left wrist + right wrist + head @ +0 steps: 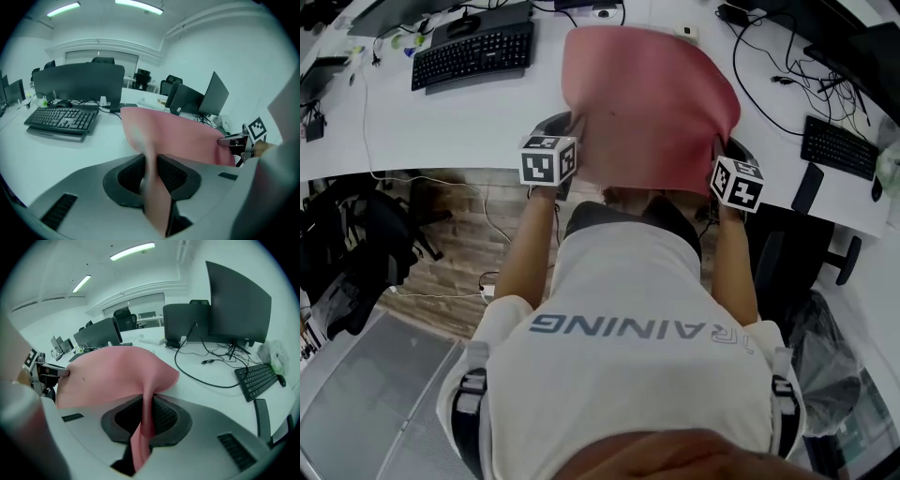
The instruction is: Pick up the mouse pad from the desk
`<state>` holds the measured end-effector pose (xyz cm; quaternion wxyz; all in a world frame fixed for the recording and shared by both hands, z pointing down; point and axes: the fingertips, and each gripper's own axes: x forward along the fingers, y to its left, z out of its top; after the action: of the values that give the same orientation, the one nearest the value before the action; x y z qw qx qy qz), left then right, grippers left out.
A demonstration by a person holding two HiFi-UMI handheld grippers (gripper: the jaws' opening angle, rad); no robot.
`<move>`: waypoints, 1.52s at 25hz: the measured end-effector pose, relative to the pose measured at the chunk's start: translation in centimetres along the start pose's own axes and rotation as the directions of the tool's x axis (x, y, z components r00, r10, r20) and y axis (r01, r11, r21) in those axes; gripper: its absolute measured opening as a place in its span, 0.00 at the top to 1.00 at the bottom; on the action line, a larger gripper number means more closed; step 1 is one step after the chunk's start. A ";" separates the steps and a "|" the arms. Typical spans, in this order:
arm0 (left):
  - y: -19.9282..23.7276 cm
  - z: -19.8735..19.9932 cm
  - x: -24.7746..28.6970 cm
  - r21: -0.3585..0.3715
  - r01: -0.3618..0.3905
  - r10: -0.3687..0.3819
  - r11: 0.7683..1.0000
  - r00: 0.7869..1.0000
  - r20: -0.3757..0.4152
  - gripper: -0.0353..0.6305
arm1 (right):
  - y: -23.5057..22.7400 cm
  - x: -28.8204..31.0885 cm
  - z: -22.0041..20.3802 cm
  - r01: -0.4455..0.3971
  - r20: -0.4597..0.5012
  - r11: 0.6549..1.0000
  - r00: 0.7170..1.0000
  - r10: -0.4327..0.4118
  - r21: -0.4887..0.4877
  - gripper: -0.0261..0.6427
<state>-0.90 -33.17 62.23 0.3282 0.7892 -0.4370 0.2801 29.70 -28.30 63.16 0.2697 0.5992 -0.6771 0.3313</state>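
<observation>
**While both grippers pinch its near corners, the pink pad arches over the desk**

As we lean over the white desk (pixel 469 112), we hold the thin, flexible pink mouse pad (pixel 652 103) by its two near corners, one gripper at each. In the left gripper view, the left gripper (pixel 152 171) has its jaws drawn narrow, and their dark ribbed pads (pixel 174 174) press on a fold of the pink sheet that runs down between them. In the right gripper view, the right gripper (pixel 147 416) stands the same way, its jaws nearly together on the opposite corner, with the sheet pinched and trailing below them.

From the head view, both of our forearms reach forward side by side, the left forearm (pixel 525 244) and the right forearm (pixel 736 262) roughly parallel. Both grippers point ahead and slant downward toward the desk edge. The left marker cube (pixel 548 159) and the right marker cube (pixel 737 183) sit just beside the pad's near edge.

The pad spans the gap between the grippers, bowed upward in the middle, and covers part of the desk in front of us. Its near edge is clear of the surface; we cannot tell whether its far edge touches the desk. A black keyboard (pixel 473 52) lies well apart on the left.
</observation>
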 end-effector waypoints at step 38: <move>-7.1 21.7 -20.6 0.173 0.011 -0.123 0.985 0.749 0.651 0.83 | 2.0 -23.9 22.4 0.196 0.722 0.980 0.683 -0.110 -0.036 0.88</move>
<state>-0.85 -36.49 31.68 0.0991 0.8759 -0.4722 0.0056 31.66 -30.31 30.42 0.0443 0.7193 -0.6932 0.0103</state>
